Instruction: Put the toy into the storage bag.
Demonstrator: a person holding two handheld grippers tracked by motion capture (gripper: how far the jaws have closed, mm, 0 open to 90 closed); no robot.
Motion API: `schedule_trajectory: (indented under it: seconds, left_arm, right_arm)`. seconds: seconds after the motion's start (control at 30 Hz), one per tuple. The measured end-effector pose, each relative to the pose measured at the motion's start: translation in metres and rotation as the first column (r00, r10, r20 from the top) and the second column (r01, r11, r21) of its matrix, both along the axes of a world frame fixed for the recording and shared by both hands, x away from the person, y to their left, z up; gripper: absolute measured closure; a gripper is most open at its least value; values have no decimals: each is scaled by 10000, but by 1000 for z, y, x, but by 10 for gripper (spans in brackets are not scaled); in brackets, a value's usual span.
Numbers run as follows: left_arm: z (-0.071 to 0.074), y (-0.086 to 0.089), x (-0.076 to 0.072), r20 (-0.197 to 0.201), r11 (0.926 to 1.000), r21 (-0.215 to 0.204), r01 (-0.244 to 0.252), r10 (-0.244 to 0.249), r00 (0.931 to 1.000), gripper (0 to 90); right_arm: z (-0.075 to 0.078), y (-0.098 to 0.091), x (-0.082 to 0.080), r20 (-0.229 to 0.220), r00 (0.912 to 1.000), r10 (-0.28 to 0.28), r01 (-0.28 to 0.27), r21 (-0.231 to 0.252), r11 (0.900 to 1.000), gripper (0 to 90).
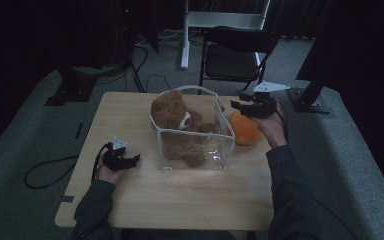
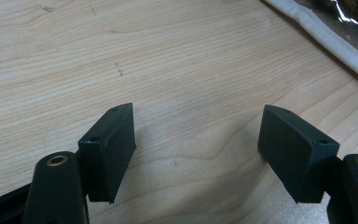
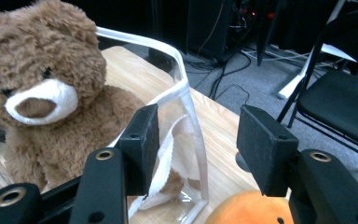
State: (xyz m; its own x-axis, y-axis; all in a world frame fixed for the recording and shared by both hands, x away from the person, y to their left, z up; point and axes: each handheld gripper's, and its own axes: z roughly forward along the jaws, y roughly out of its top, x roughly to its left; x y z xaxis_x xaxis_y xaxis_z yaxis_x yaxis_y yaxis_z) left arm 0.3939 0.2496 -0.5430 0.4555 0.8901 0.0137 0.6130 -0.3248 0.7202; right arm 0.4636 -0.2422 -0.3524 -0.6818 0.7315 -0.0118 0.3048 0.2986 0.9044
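Nearest the person, the left tongs (image 1: 130, 161) rest low on the pale wooden tabletop (image 1: 180, 200), jaws spread wide with only bare wood between them; the white-edged rim of the bag crosses the far corner of the left gripper view. In the middle of the tabletop stands a clear plastic zip bag with white trim (image 1: 220, 145), and a fluffy brown teddy bear with a white muzzle (image 1: 172, 117) sits upright inside it. Just right of the bag lies a round orange plush toy (image 1: 245, 131), touching its side. Above that toy the right tongs (image 1: 236, 105) hover by the bag's upper right edge, jaws partly open, gripping nothing. Beyond the tabletop stands a black folding chair (image 1: 235, 55).
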Motion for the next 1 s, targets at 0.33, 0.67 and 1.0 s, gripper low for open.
schedule_trajectory:
  seconds: [0.33,0.67,1.0]
  left_arm:
    - [0,0,0,1,10000,0,2,-2,10000,278]
    - [0,0,0,0,10000,1,-10,10,10000,278]
    - [0,0,0,4,10000,-7,-11,11,10000,278]
  right_arm:
    - [-15,-3,-4,-121,9997,-218,218,48,9997,533]
    - [-38,2,-8,-270,9991,-340,338,-79,9994,567]
    - [-55,0,-9,-509,9957,-777,755,-435,9962,521]
